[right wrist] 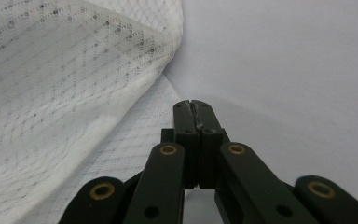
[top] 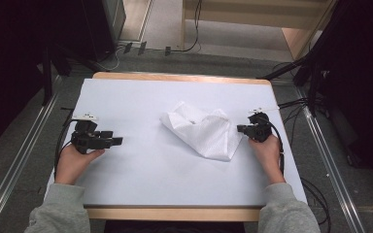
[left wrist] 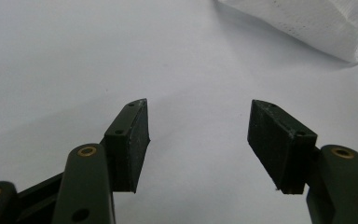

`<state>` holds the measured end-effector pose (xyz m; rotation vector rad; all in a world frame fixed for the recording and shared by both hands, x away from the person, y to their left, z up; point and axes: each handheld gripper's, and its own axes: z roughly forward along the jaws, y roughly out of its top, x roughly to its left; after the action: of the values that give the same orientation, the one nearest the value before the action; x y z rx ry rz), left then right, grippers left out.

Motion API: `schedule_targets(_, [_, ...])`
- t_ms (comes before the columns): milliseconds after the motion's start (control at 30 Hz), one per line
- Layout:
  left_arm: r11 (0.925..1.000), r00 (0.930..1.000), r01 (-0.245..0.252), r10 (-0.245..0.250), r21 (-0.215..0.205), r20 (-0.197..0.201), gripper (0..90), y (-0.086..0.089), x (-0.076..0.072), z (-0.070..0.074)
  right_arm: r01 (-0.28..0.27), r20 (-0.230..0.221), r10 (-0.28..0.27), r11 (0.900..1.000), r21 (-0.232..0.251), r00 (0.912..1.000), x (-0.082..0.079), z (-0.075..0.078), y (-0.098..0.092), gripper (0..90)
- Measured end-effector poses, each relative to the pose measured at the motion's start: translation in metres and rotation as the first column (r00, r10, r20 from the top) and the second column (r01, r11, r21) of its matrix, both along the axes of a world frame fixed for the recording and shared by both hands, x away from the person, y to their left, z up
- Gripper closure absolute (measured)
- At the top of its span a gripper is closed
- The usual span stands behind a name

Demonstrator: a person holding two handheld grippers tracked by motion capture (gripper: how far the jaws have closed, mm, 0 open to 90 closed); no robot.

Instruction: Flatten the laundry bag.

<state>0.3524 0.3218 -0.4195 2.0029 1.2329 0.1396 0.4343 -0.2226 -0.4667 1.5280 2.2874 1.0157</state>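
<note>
- Gripping nothing visible, my right hand-held gripper (top: 243, 129) has its jaws pressed together, their tips just beside the cloth's (top: 201, 130) edge at about 3 o'clock of it; whether a thin hem is caught between them I cannot tell.
- My left hand-held gripper (top: 116, 141) sits at 9 o'clock on the counter (top: 141, 179), jaws spread, empty, well apart from the cloth.
- The cloth lies crumpled near the counter's middle, a little toward 2 o'clock.
- To do this well, I judge I should keep the right jaws low and pull the edge flat and level, then bring the left one in to pin the opposite edge.
- Count: one cloth, two hand-held grippers, one counter.
</note>
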Motion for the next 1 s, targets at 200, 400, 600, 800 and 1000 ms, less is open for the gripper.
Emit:
schedule_targets(200, [1.0000, 1.0000, 0.003, -0.003, 0.000, -0.001, 39.6, 0.000, 0.000, -0.001, -0.021, 0.055, 0.020, 0.999, 0.025, 0.9983, -0.003, 0.011, 0.007, 76.6])
schedule_targets(400, [1.0000, 1.0000, 0.000, 0.000, 0.008, 0.002, 39.4, 0.000, -0.002, -0.001, -0.056, 0.083, 0.052, 0.998, 0.040, 0.9952, 0.002, 0.017, 0.024, 69.3])
schedule_targets(600, [0.9999, 1.0000, -0.005, 0.005, 0.016, -0.004, 39.4, 0.002, -0.007, -0.003, -0.035, 0.091, 0.032, 0.999, 0.027, 0.9954, 0.017, 0.014, 0.032, 58.0])
schedule_targets(800, [0.9993, 0.9995, -0.031, 0.031, 0.021, -0.007, 39.4, 0.011, -0.014, -0.004, -0.032, 0.014, 0.031, 0.999, 0.039, 0.9994, 0.033, 0.001, 0.035, 61.1])
schedule_targets(1000, [0.9980, 0.9982, -0.059, 0.059, 0.021, -0.006, 39.4, 0.018, -0.021, -0.004, -0.053, 0.002, 0.053, 0.999, 0.003, 0.9986, 0.036, -0.004, 0.045, 84.3])
